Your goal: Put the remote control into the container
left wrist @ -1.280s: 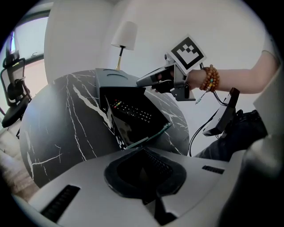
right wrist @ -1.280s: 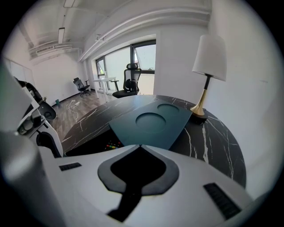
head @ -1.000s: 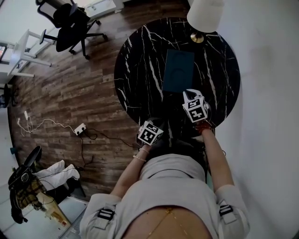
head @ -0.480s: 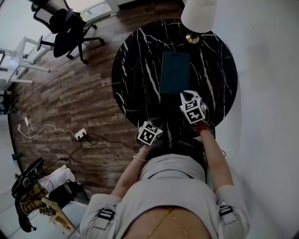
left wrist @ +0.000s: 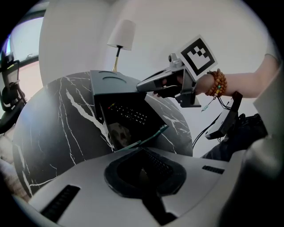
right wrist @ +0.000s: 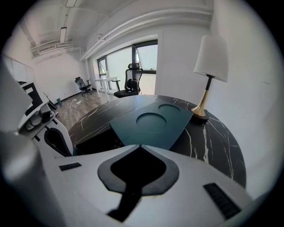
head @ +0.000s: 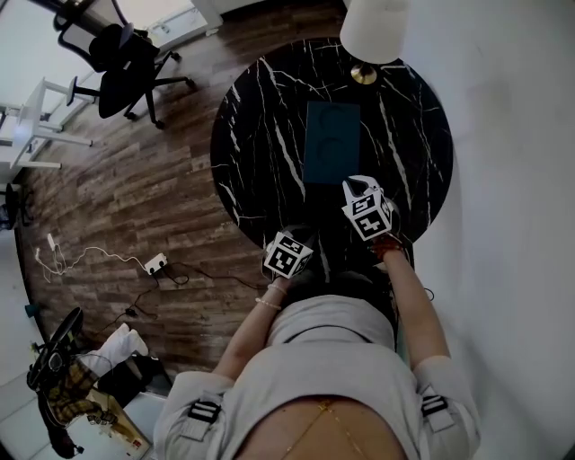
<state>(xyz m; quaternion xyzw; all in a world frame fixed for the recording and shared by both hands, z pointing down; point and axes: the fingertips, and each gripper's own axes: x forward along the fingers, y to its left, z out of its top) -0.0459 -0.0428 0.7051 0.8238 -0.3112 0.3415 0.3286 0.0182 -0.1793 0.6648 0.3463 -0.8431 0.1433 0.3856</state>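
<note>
Because the right hand-held gripper (right wrist: 140, 147) pinches only the near edge of the raised lid (right wrist: 151, 120), a slip could drop it onto the remote control (left wrist: 128, 114) lying inside the container (left wrist: 96, 103); the left hand-held gripper (left wrist: 143, 150), jaws together, hovers at its near rim.

Head view vs 1 s back: whole frame has drifted; looks like cam, not objs. Table (head: 260, 135), container (head: 331, 142) + lamp (head: 371, 27) now sit further left, w/ a wider strip of white wall (head: 512, 180) at rt. Rt gripper (head: 353, 182) shifted left w/ them, same small amt. Office chair (head: 121, 67) pushed toward top-left corner. Power strip (head: 154, 263) lower in frame. Bag heap (head: 63, 404) slid down toward bottom edge.
</note>
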